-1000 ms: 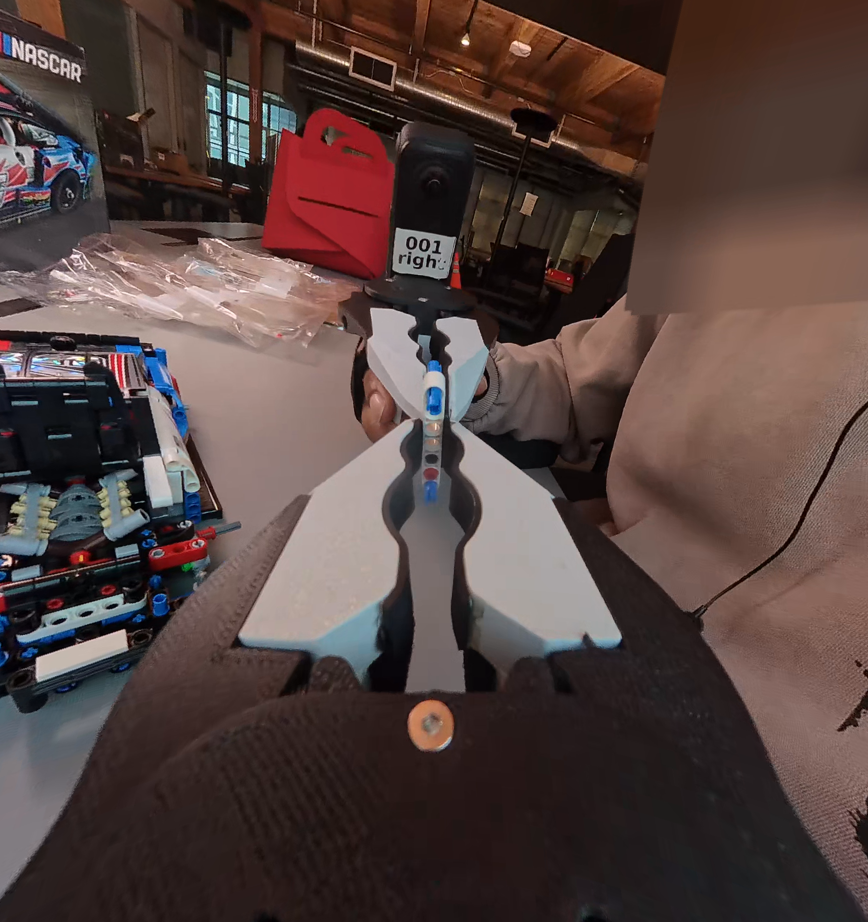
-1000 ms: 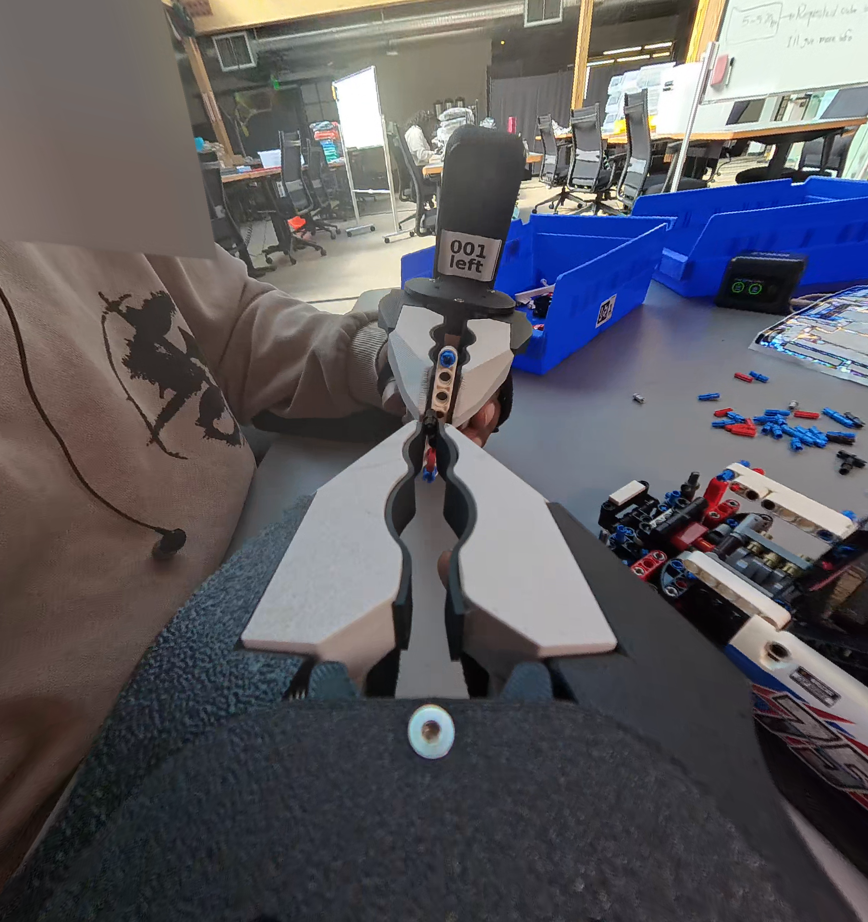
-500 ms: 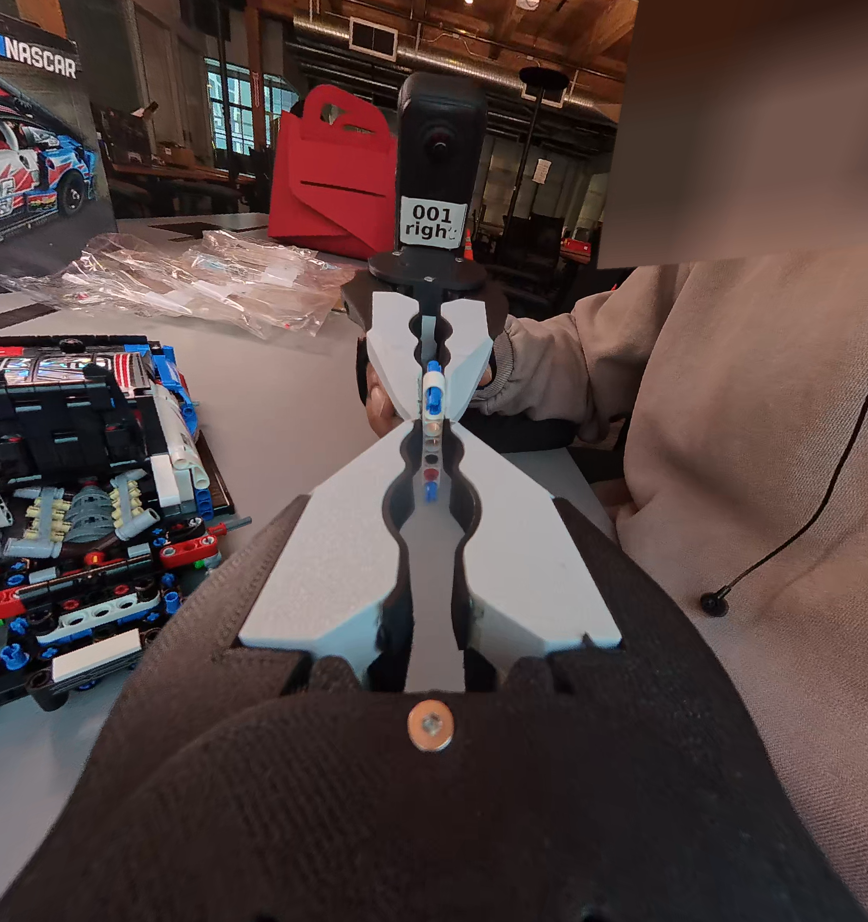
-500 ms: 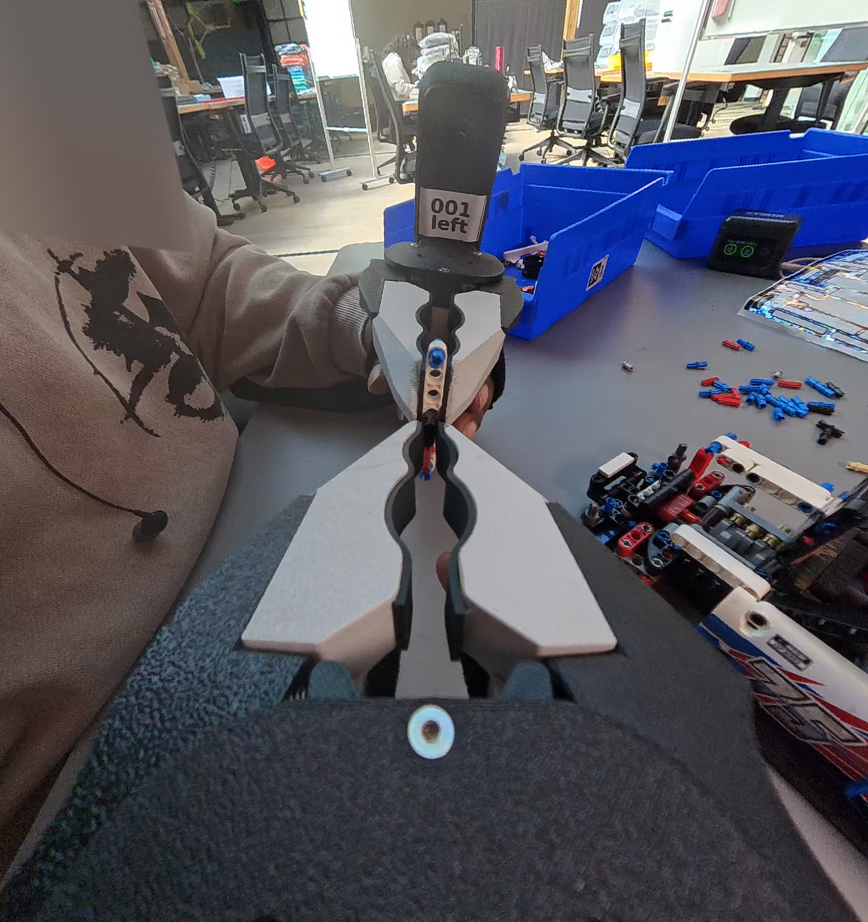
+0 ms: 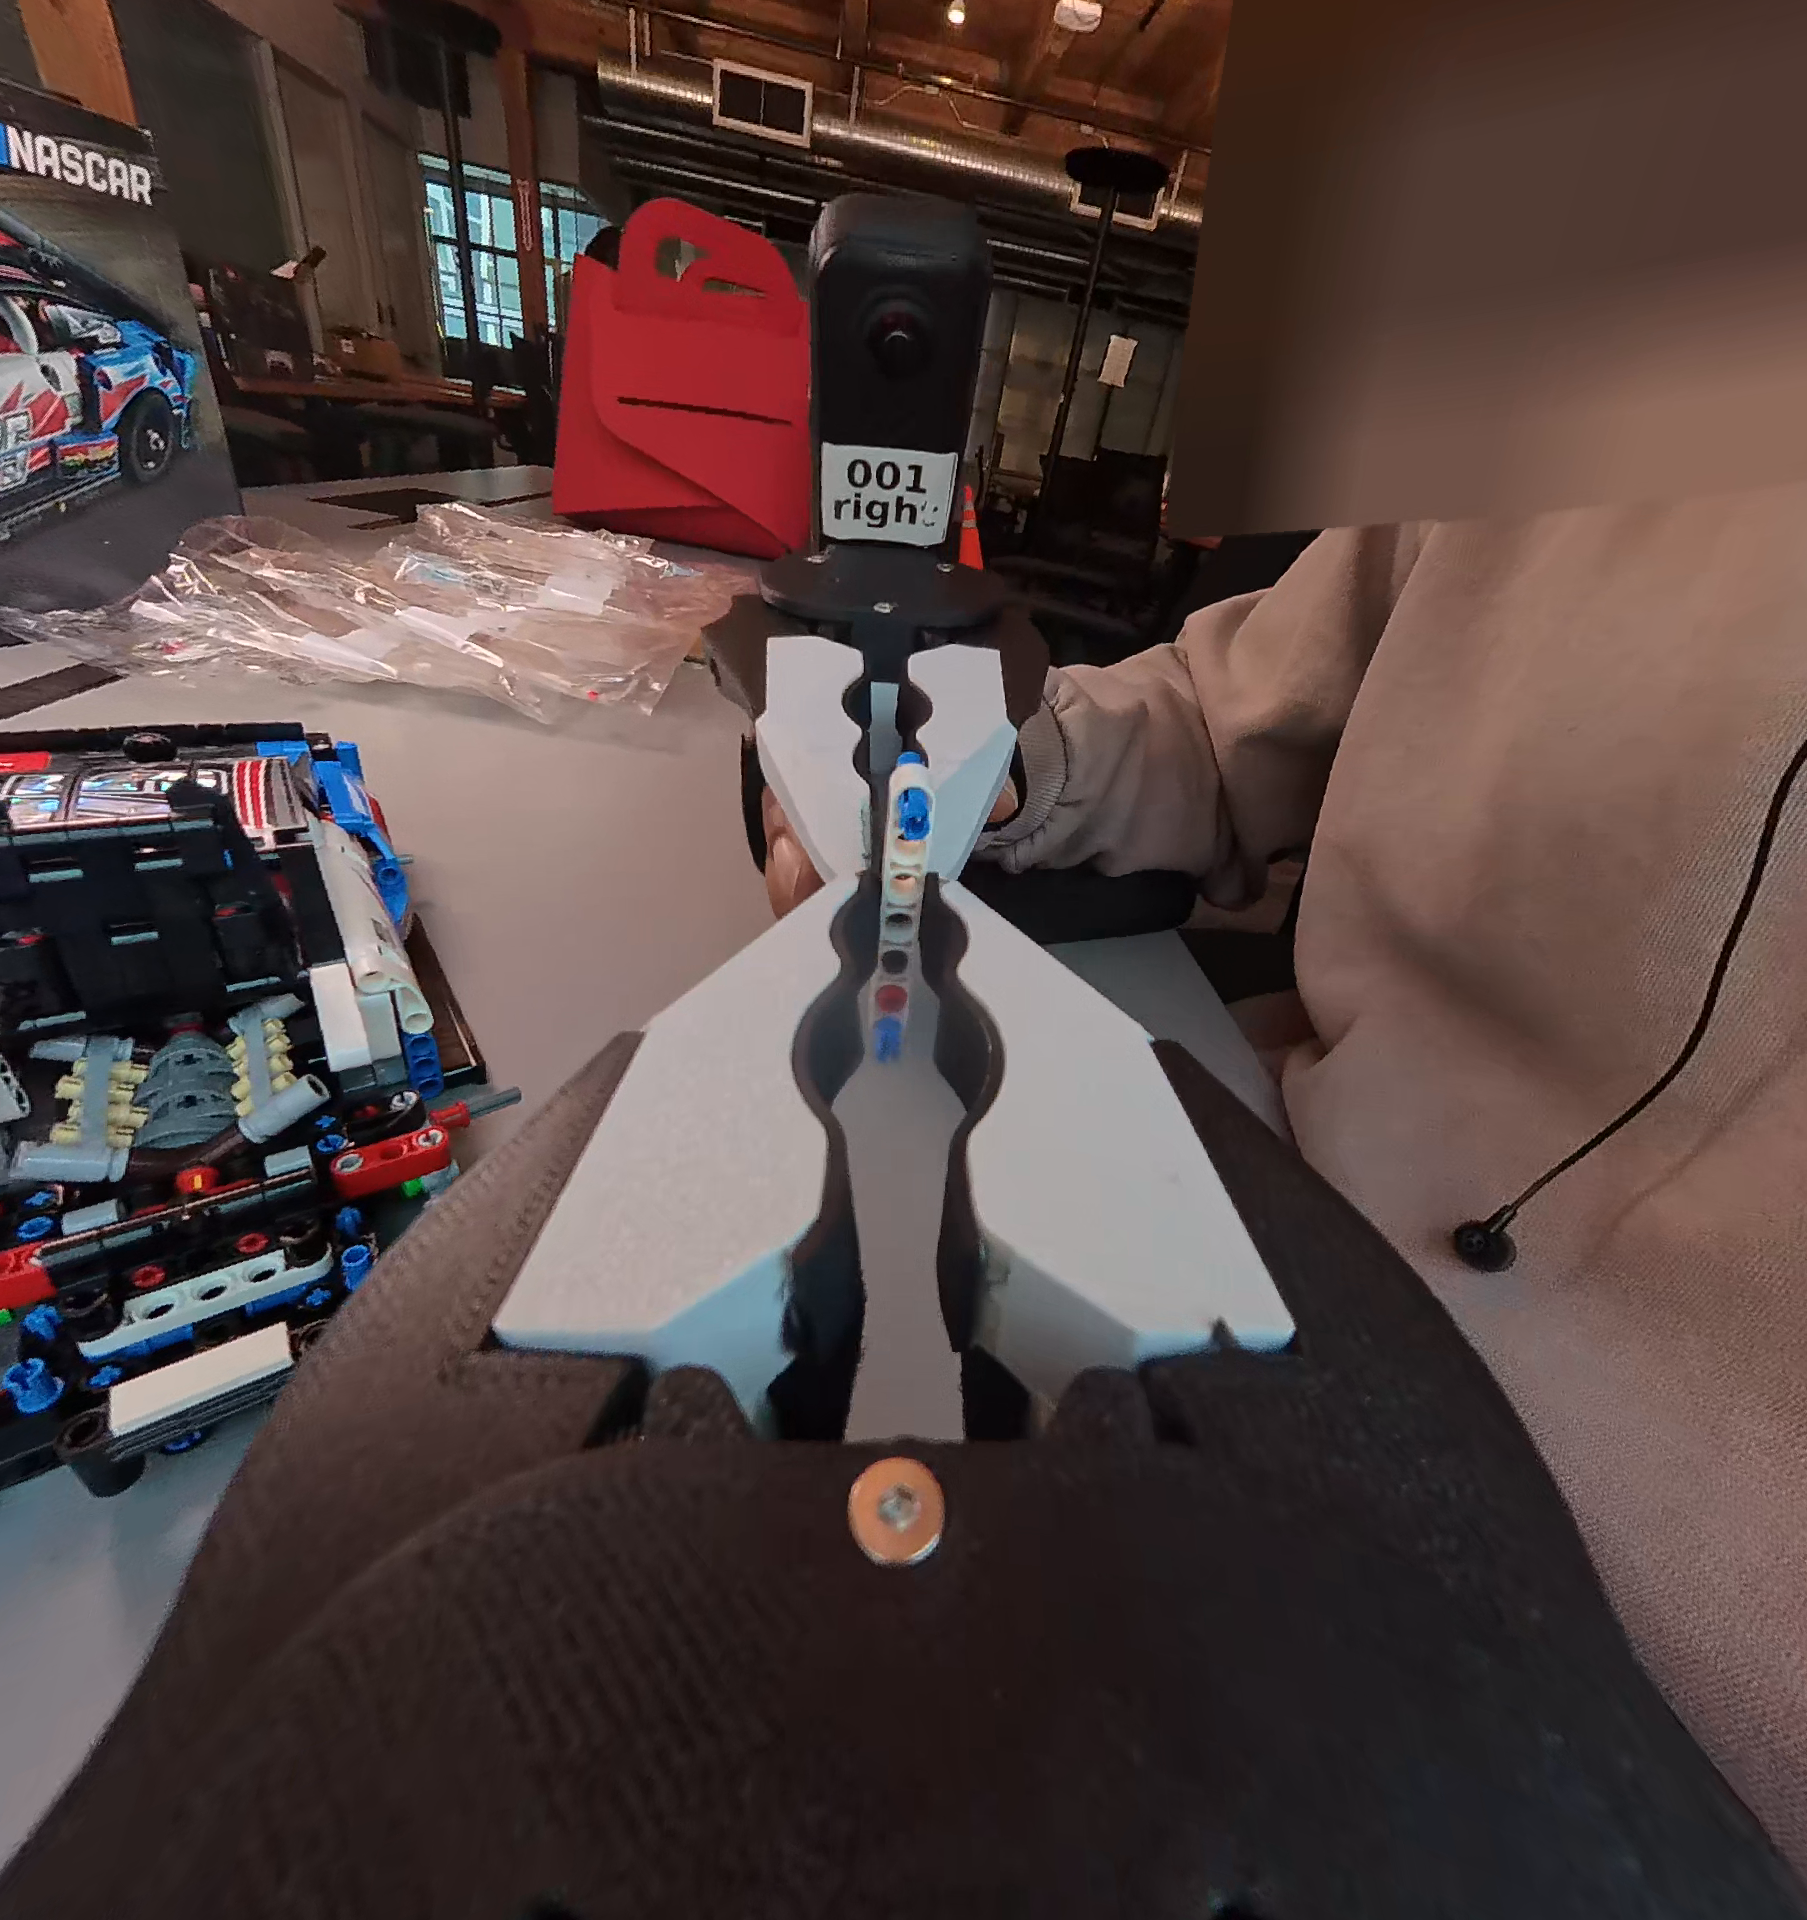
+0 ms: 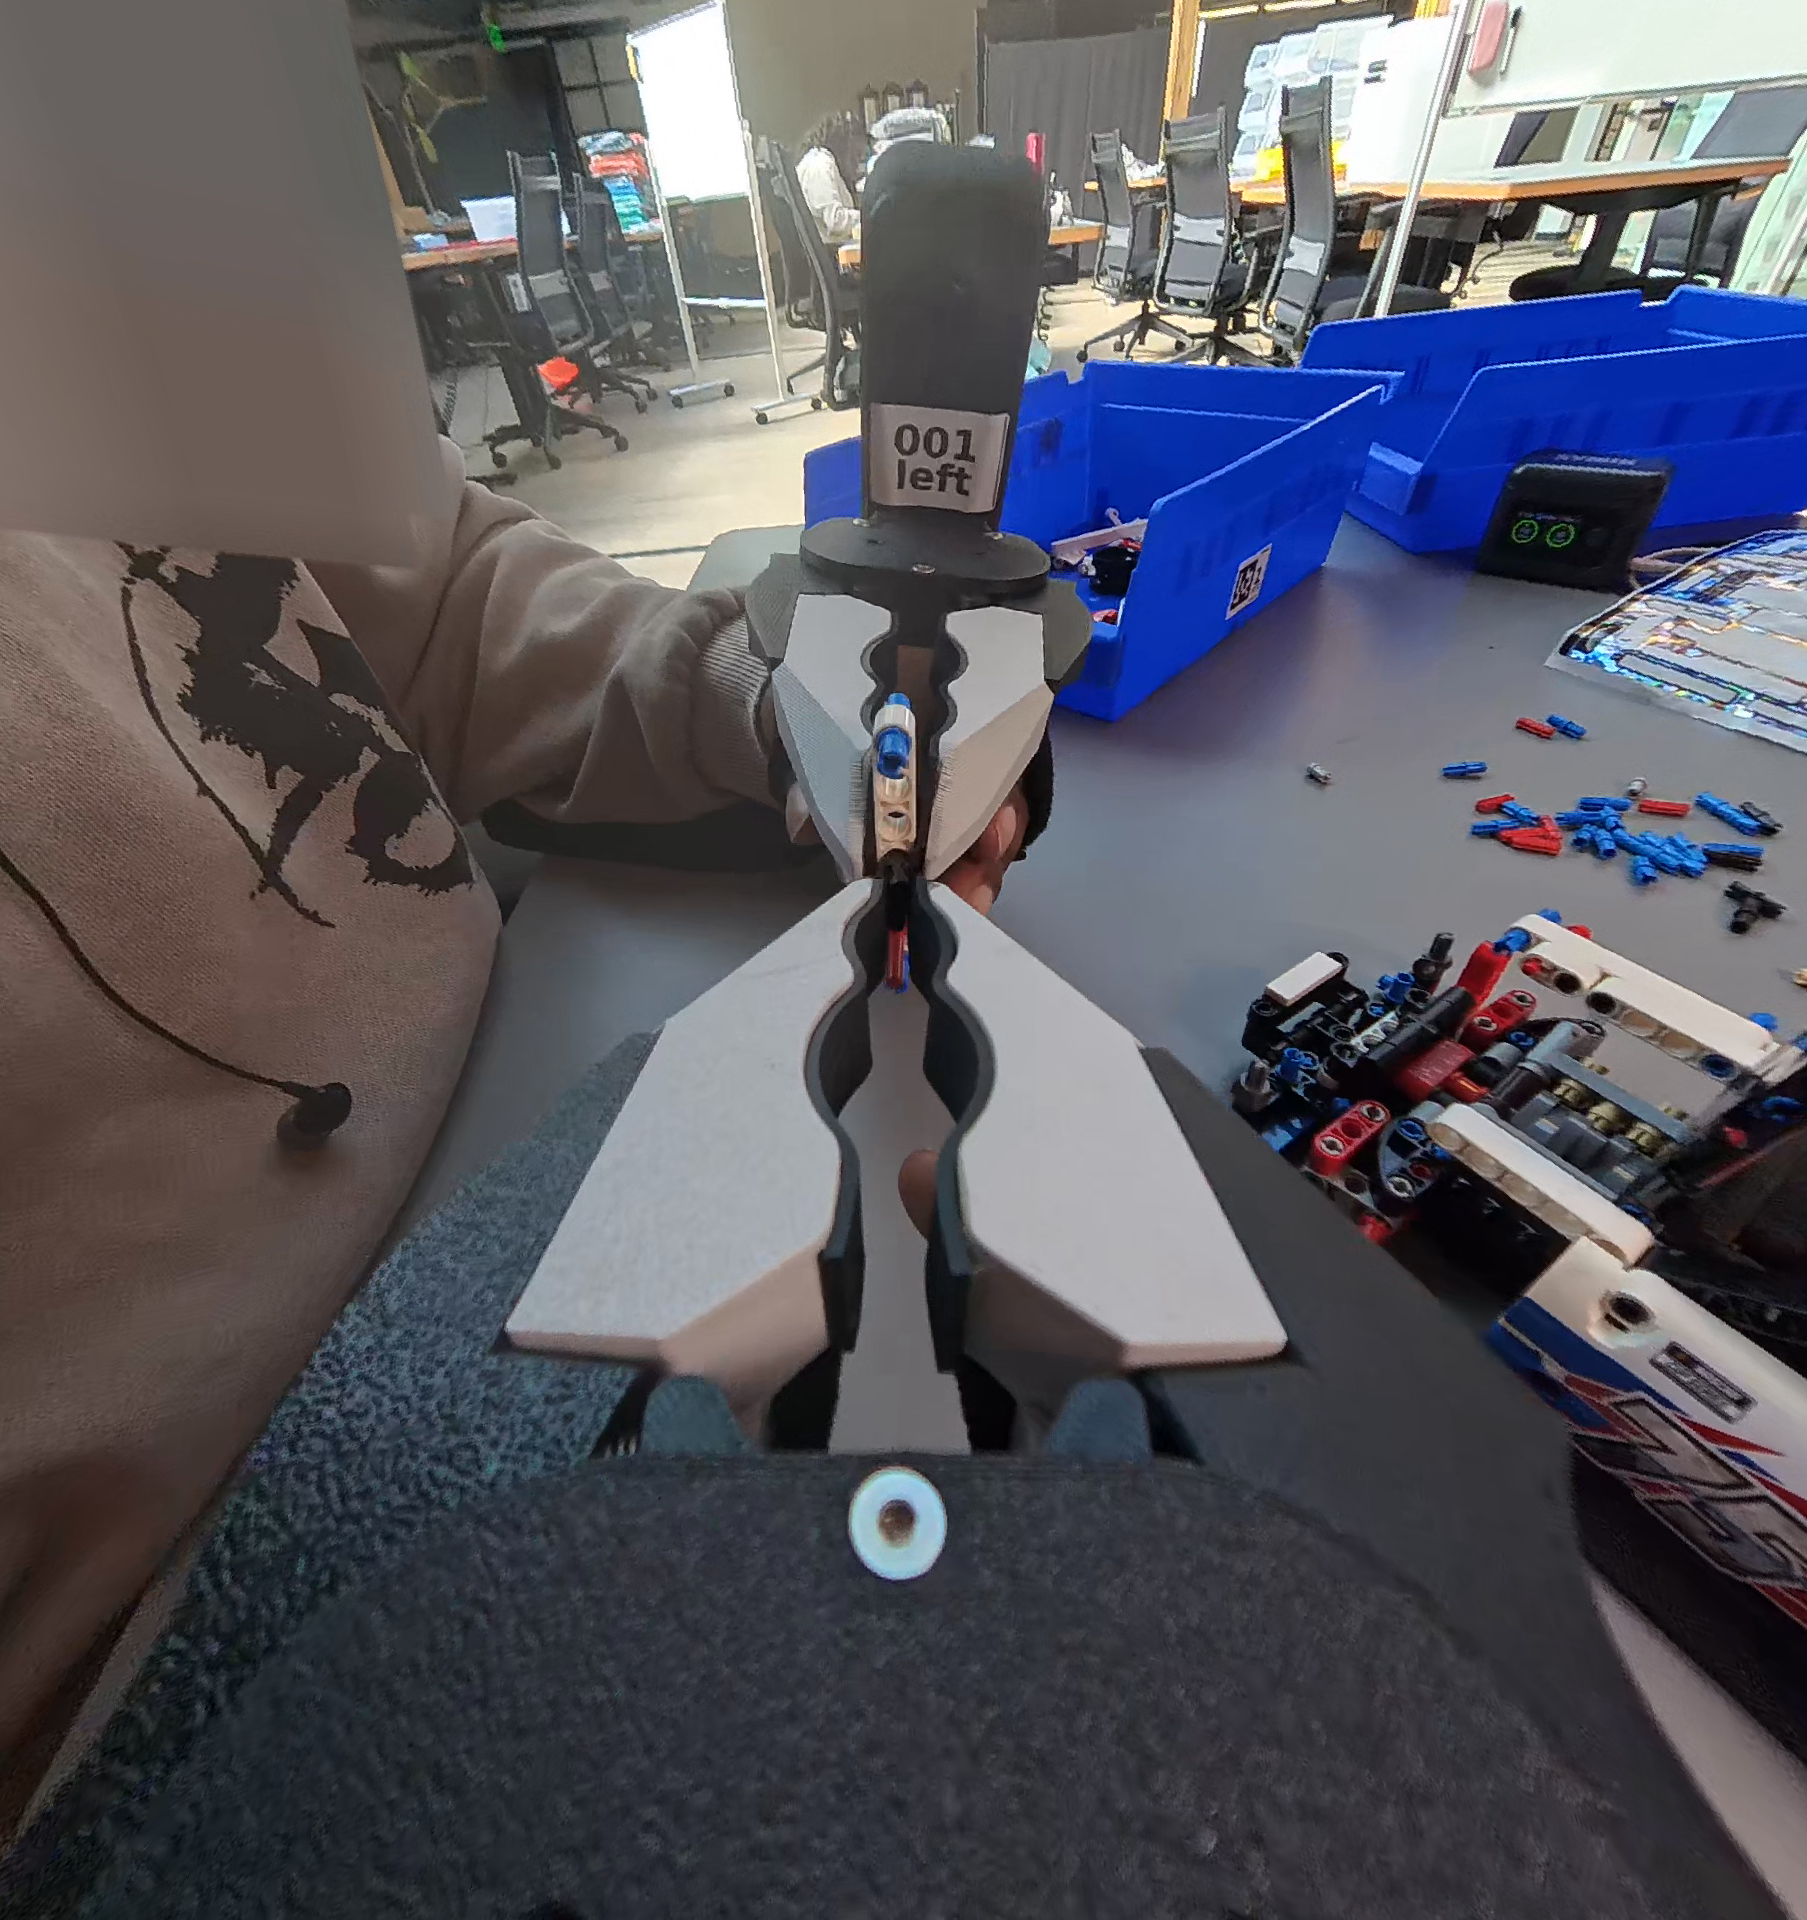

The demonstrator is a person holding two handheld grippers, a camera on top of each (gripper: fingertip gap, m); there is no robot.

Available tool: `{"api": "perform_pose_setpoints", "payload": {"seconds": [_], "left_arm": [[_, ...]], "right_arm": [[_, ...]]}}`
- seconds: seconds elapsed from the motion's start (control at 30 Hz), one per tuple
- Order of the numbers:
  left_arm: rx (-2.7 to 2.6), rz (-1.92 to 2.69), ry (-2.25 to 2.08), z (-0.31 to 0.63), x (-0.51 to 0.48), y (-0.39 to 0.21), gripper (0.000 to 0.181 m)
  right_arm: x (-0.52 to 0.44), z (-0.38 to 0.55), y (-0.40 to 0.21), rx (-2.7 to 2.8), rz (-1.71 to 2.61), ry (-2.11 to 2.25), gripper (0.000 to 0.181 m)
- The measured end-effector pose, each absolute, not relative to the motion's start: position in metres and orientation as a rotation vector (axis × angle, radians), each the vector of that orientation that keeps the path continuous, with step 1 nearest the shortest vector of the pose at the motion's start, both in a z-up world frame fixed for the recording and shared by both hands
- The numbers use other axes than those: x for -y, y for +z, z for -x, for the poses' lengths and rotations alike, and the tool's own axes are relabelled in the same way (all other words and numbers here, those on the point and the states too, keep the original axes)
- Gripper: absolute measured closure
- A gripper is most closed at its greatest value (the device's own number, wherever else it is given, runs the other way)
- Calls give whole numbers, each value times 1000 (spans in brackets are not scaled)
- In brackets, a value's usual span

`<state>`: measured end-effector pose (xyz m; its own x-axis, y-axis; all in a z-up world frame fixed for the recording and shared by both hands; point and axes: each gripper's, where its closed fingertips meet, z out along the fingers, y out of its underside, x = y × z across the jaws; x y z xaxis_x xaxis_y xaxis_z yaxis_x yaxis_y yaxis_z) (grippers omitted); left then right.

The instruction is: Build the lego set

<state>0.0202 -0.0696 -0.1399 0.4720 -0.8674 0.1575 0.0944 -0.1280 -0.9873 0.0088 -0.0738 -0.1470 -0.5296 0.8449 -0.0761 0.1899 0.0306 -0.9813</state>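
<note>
Left wrist view: the left hand-held gripper [image 5: 894, 914] was clamped on a white holed beam [image 5: 899, 914], which stood lengthwise between its fingertips and reached on toward the right hand-held gripper [image 5: 894, 821] facing it tip to tip. A blue pin [image 5: 911, 812] sat in the beam's far end, and a red pin [image 5: 891, 1000] and a blue one showed at the near end, inside the fingers' hollow. The half-built car [image 5: 161, 1049] lay on the bench [image 5: 587, 862] well to the left of this gripper, with clear plastic bags [image 5: 400, 613] and a red paper bag [image 5: 681, 384] beyond it.

Right wrist view: the right hand-held gripper [image 6: 894, 914] was closed on a small dark part [image 6: 894, 904], with red and blue showing behind it, right at the beam's [image 6: 894, 790] end; I could not tell whether this part was already seated in the beam. The left hand-held gripper [image 6: 899, 821] held the beam just ahead. Loose blue and red pins [image 6: 1616, 831] lay well off to the right on the bench, near blue bins [image 6: 1190, 540], and the car [image 6: 1501, 1101] sat close on the right.

The step in hand looked like joining a small connector to the beam in mid-air. The next move would call for keeping both tips in line and pressing straight along the beam's hole, without twisting, then carrying the piece to the car
</note>
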Motion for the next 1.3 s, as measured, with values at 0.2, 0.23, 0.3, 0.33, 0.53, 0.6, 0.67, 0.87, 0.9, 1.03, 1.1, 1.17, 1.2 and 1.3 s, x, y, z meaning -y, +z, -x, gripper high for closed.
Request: {"api": "perform_pose_setpoints", "payload": {"seconds": [0.2,0.23,0.3,0.33,0.53,0.6,0.67,0.87,0.9,1.03,1.1,1.17,1.2,1.3], "left_arm": [[-657,1441,-989,-17,67,-132,175],[-626,1440,-1000,-15,63,-130,175],[-548,1421,-1032,-10,57,-122,175],[-523,1413,-1045,-9,55,-120,175],[-343,1396,-1113,-2,42,-114,175],[-315,1380,-1146,-1,42,-110,176],[-317,1379,-1152,-2,42,-110,176],[-238,1319,-1220,9,43,-101,176],[-236,1328,-1205,11,43,-102,176],[-195,1342,-1198,11,40,-104,176],[-127,1353,-1194,14,34,-106,176],[-32,1359,-1205,17,26,-110,175],[-1,1366,-1206,17,23,-112,176],[59,1376,-1209,13,17,-116,175]], "right_arm": [[71,-6,-139,1678,1083,1652,179],[67,-4,-136,1655,1086,1633,179],[58,0,-129,1586,1078,1580,177],[54,2,-126,1557,1077,1553,172],[34,8,-117,1444,1067,1306,159],[29,8,-114,1414,1092,1293,152],[29,8,-114,1427,1104,1315,151],[38,1,-114,1499,1108,1414,149],[38,1,-114,1496,1116,1422,147],[40,3,-114,1506,1060,1320,142],[37,8,-115,1489,1043,1171,139],[32,16,-118,1456,1060,1032,137],[30,18,-118,1432,1069,981,137],[24,26,-122,1403,1088,842,144]]}}
